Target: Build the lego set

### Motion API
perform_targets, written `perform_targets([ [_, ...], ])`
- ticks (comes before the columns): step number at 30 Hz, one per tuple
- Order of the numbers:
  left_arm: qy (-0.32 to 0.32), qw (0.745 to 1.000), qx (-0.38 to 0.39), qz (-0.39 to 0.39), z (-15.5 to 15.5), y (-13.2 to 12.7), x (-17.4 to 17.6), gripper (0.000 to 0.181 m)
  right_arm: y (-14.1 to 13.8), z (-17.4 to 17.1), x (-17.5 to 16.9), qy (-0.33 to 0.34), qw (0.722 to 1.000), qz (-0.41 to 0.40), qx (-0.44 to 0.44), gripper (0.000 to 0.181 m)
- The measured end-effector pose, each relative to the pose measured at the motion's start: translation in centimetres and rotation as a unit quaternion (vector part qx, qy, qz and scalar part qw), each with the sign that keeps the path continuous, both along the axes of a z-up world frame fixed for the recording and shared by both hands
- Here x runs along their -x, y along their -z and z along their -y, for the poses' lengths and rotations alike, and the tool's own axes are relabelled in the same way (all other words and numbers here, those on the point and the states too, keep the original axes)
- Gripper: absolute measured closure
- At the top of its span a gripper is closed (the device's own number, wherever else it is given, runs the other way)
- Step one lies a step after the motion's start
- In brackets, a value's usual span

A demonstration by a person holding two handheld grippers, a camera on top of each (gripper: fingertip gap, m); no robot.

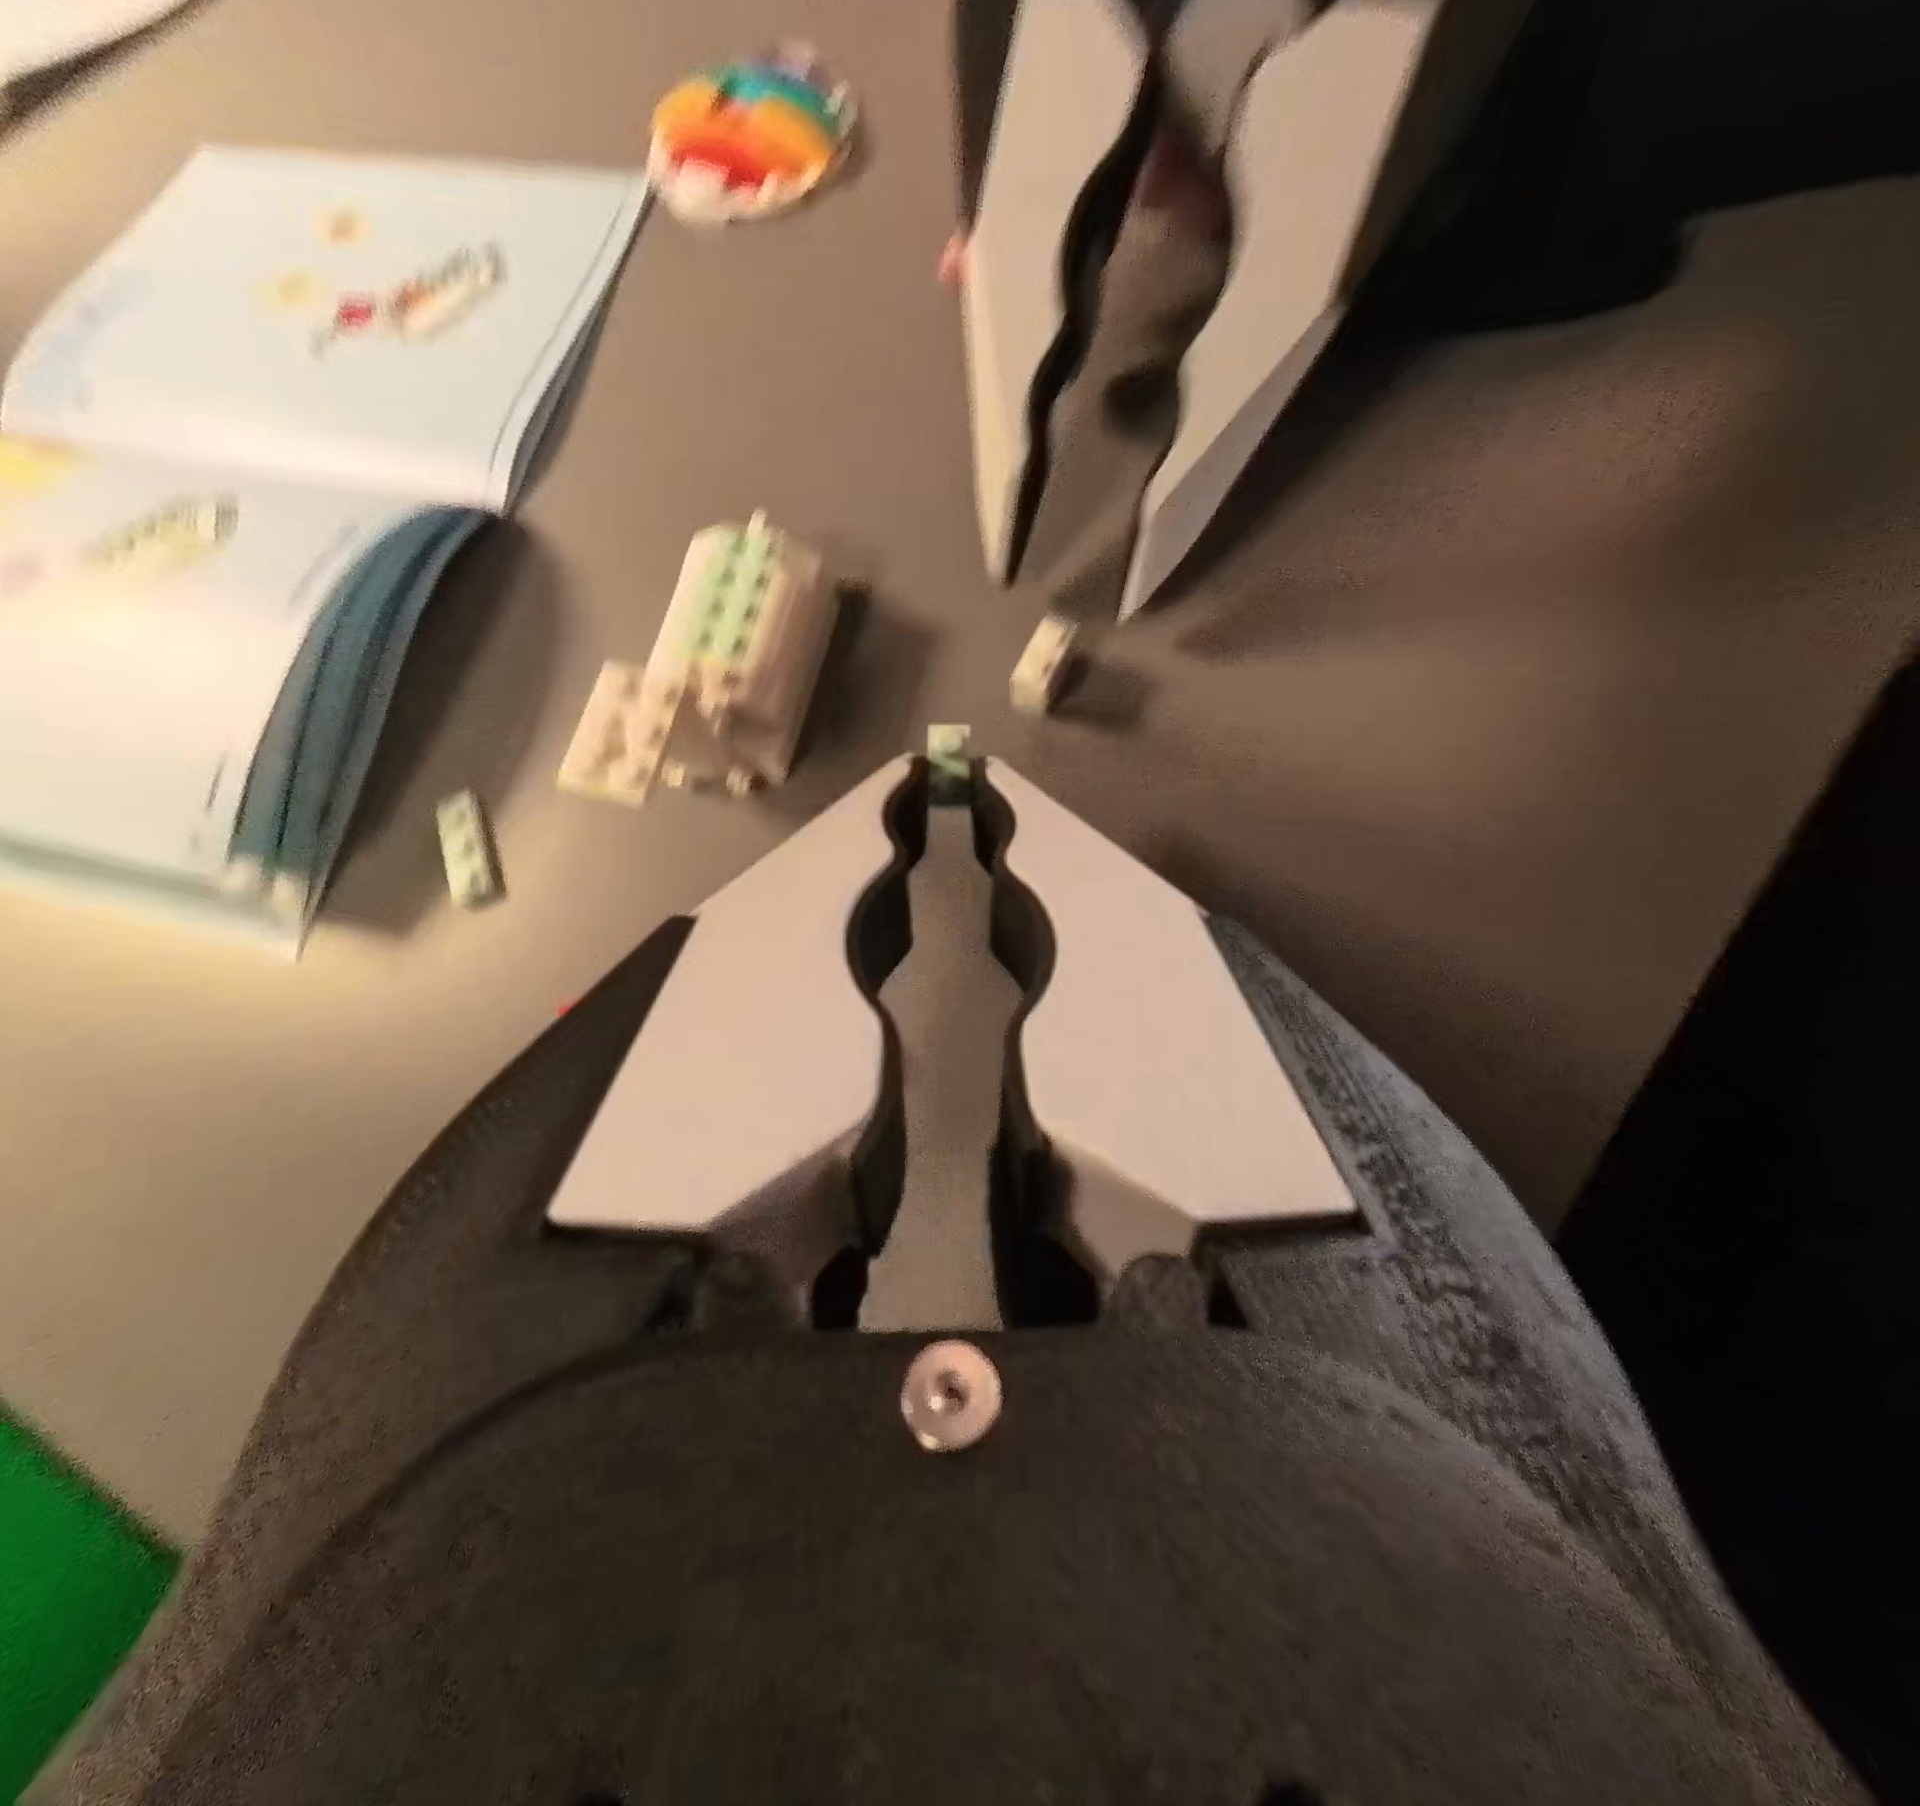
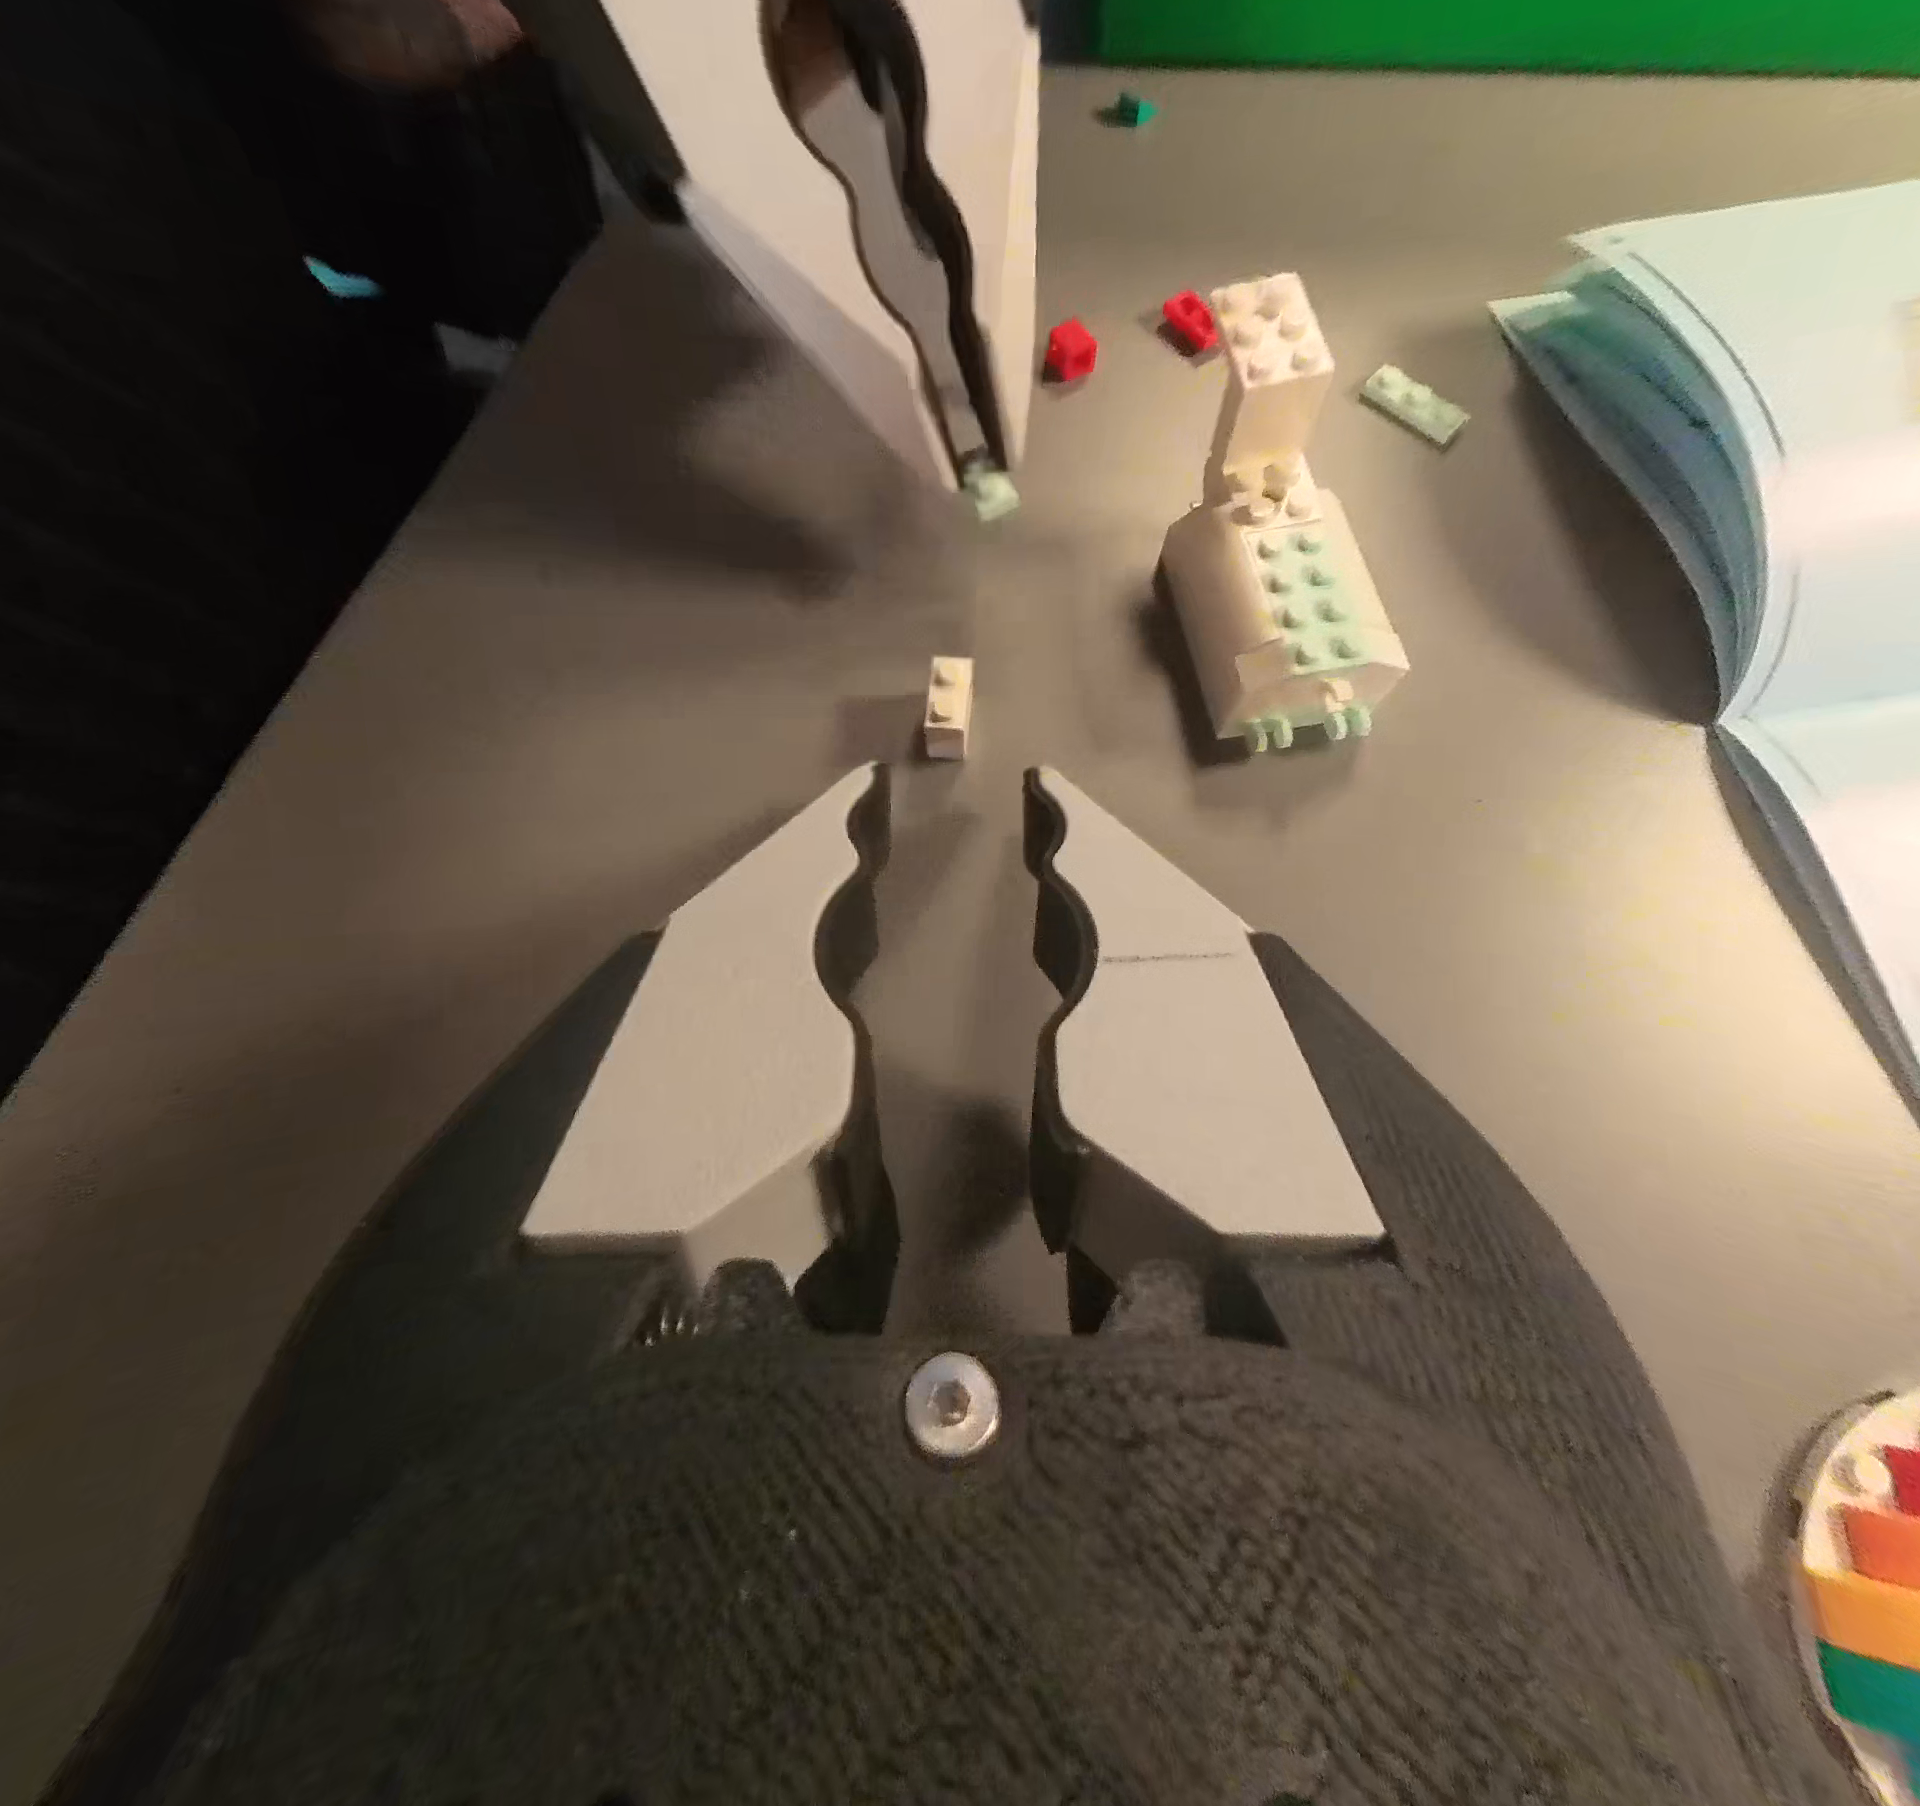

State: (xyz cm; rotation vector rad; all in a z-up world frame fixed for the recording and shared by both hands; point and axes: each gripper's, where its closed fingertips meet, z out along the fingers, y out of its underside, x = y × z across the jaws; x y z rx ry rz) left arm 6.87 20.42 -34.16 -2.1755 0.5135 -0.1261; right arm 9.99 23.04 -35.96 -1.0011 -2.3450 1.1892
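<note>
Your left gripper [image 1: 948, 767] pinches a tiny mint-green lego piece [image 1: 948, 744] at its fingertips, above the grey table [image 2: 1351, 977]. Your right gripper [image 2: 954, 771] hangs parted and empty, a small cream lego brick [image 2: 949, 708] lying just ahead of its tips. Farther off stands the half-built white and mint-green lego model [image 2: 1273, 551], with two red studs [image 2: 1127, 335] behind it and the open instruction booklet [image 2: 1766, 447] beside it.

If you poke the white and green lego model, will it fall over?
Probably not the model as a whole: its wide body lies flat on the table. The white block sticking out on a thin neck looks likelier to snap off. It is probably light, so it may slide.
</note>
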Motion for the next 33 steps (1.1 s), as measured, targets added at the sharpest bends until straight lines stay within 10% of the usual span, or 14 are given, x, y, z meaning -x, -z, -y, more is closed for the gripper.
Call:
perform_targets([
  [11, 0.196, 0.98, 0.029, 0.004, -1.8, 0.2, -3.4, 0.175, 0.7, 0.6, 0.6, 0.027, 0.999, 0.015, -0.019, 0.162],
  [33, 0.202, 0.977, 0.065, -0.02, -1.9, 1.3, -3.0, 0.174, 0.6, 1.1, 0.8, 0.019, 0.999, 0.004, -0.033, 0.172],
])
